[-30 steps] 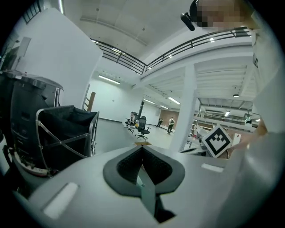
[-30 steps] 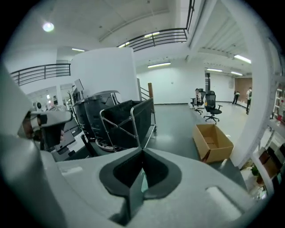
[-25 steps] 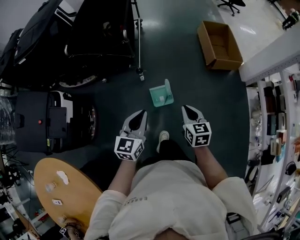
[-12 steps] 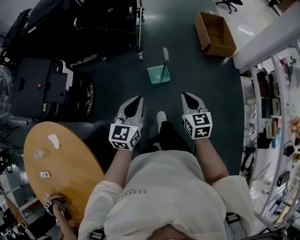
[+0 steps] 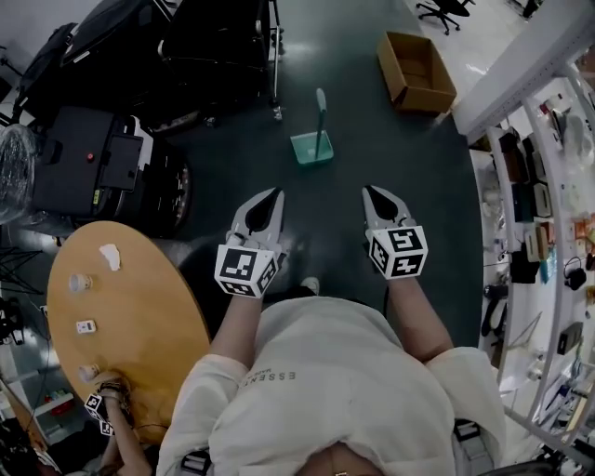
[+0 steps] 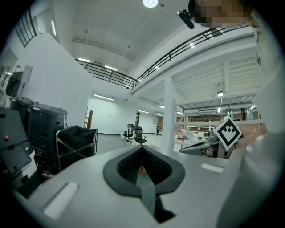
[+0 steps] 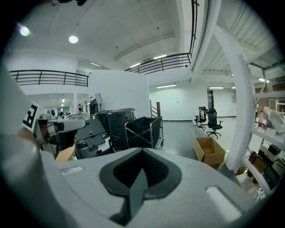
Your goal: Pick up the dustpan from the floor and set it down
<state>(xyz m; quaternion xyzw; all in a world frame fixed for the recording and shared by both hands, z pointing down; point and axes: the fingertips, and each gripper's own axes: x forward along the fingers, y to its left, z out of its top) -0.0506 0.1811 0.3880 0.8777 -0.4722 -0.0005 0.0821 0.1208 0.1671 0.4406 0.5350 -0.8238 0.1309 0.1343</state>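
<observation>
Dark grey-green, glossy flooring (image 5: 372, 149) covers the work area and reflects the ceiling lights. To the left stand black fabric carts (image 5: 209, 56) and a black machine (image 5: 98, 163) with a red button on top. A round wooden table (image 5: 149, 344) at lower left carries a few small white items. An open cardboard box (image 5: 416, 72) rests on the floor at upper right, beside a white beam. Open shelving (image 5: 544, 223) packed with small goods runs down the right edge. An office chair (image 5: 444, 9) stands on the lighter floor beyond. The gripper views show a tall white hall with a railed gallery and ceiling lamps.

Legible writing: the person's pale shirt (image 5: 325, 390) bears print starting "ESSEN"; the rest cannot be read. Each tool carries a cube with black-and-white square markers.

The teal dustpan (image 5: 311, 147) stands on the floor with its handle upright. It lies ahead of both tongs and well apart from them, roughly between their two lines and nearer the left one.

The left tongs (image 5: 275, 195) are clenched, pads meeting at the tip, with nothing grasped. The right tongs (image 5: 370, 192) are likewise clenched and empty. Both are held side by side in front of the person, above the floor, clear of the dustpan.
</observation>
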